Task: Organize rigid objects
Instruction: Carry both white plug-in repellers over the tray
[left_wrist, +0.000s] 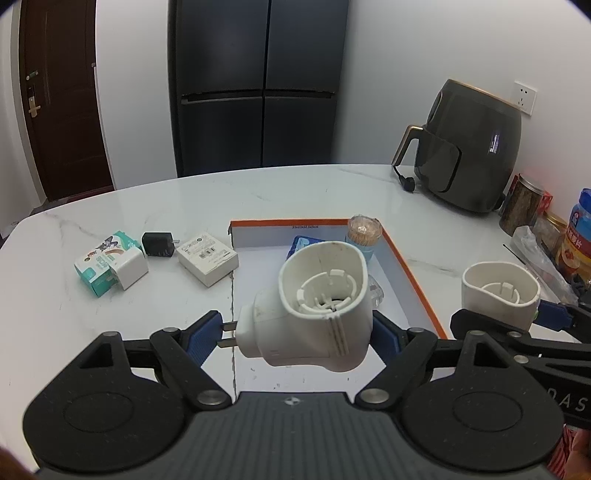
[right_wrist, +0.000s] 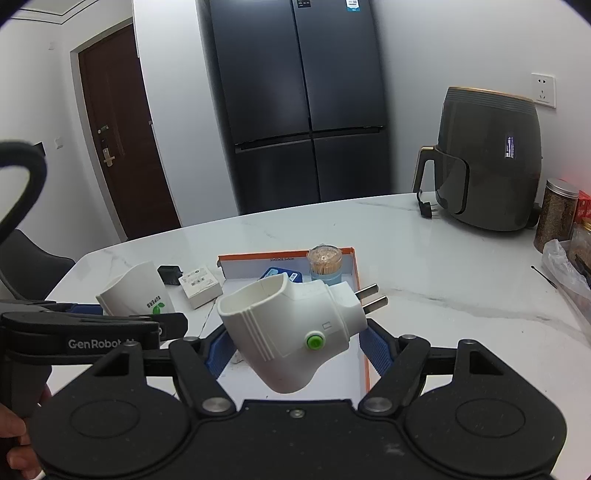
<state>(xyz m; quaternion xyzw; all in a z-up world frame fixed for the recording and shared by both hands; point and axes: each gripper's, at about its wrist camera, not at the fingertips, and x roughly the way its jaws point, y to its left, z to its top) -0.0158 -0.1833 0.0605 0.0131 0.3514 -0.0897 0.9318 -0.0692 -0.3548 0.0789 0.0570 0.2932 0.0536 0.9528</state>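
Observation:
My left gripper (left_wrist: 297, 328) is shut on a white plug-in device (left_wrist: 314, 306); its open socket faces the camera and its prongs point left against the left pad. My right gripper (right_wrist: 295, 345) is shut on a second white plug-in device (right_wrist: 288, 332) with a green button, prongs pointing right. Both hang side by side over the near part of an orange-rimmed white tray (left_wrist: 410, 280). In the tray stand a toothpick jar (left_wrist: 364, 230) and a blue packet (left_wrist: 301, 245). The right gripper's device (left_wrist: 498, 291) also shows in the left wrist view.
Left of the tray lie a teal box (left_wrist: 92, 271), a white cube charger (left_wrist: 131, 267), a black charger (left_wrist: 159, 243) and a white adapter (left_wrist: 207, 258). A dark air fryer (left_wrist: 469, 147) stands at the back right, with jars (left_wrist: 521, 206) and a plastic bag along the right edge.

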